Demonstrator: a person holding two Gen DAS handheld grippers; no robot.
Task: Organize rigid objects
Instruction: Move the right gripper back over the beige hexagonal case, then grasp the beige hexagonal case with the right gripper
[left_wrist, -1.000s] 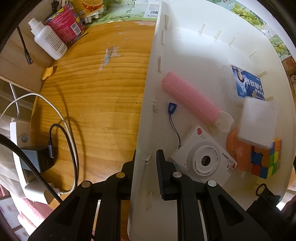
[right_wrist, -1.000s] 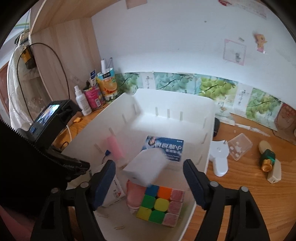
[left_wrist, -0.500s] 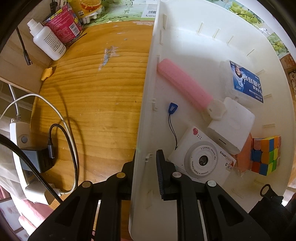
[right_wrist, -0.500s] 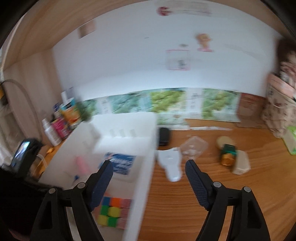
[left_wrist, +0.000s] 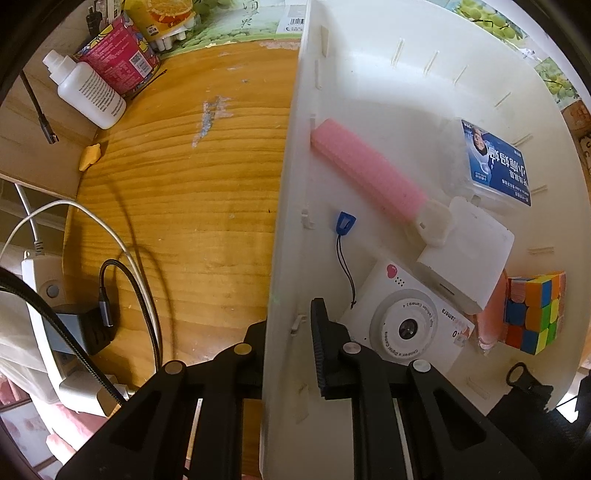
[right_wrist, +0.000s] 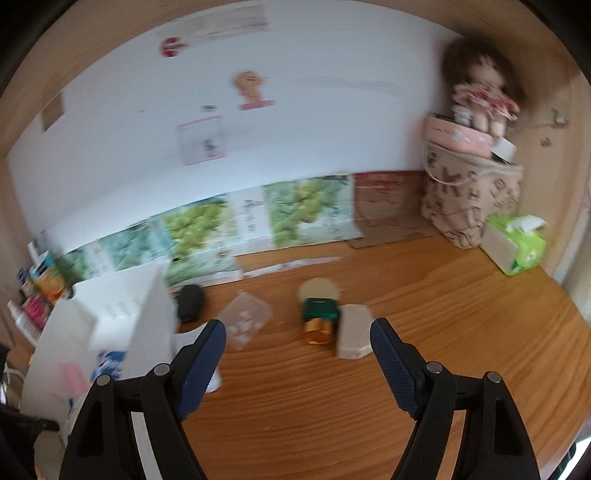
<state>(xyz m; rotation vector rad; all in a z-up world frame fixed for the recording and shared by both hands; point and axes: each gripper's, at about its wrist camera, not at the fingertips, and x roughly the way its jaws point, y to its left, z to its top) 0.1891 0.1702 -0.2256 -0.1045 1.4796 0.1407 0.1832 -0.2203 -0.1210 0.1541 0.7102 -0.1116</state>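
Note:
My left gripper (left_wrist: 290, 325) is shut on the left wall of the white plastic bin (left_wrist: 284, 221). In the bin lie a pink comb (left_wrist: 369, 177), a white toy camera (left_wrist: 406, 328), a white box (left_wrist: 469, 258), a blue-labelled clear box (left_wrist: 495, 166) and a colour cube (left_wrist: 535, 310). My right gripper (right_wrist: 297, 354) is open and empty above the wooden desk. In front of it lie a green and gold bottle (right_wrist: 319, 317), a white case (right_wrist: 352, 330), a clear lid (right_wrist: 243, 319) and a black object (right_wrist: 190, 299). The bin (right_wrist: 122, 317) shows at the left.
Left of the bin are a white bottle (left_wrist: 88, 92), a pink can (left_wrist: 118, 59), a power strip with cables (left_wrist: 44, 295) and a yellow clip (left_wrist: 90, 157). At the right back stand a patterned bag with a doll (right_wrist: 472, 184) and a green tissue pack (right_wrist: 517, 243).
The right gripper has let the white box drop into the bin, beside the camera. It has swung right, away from the bin and over the desk. The left gripper has kept its hold.

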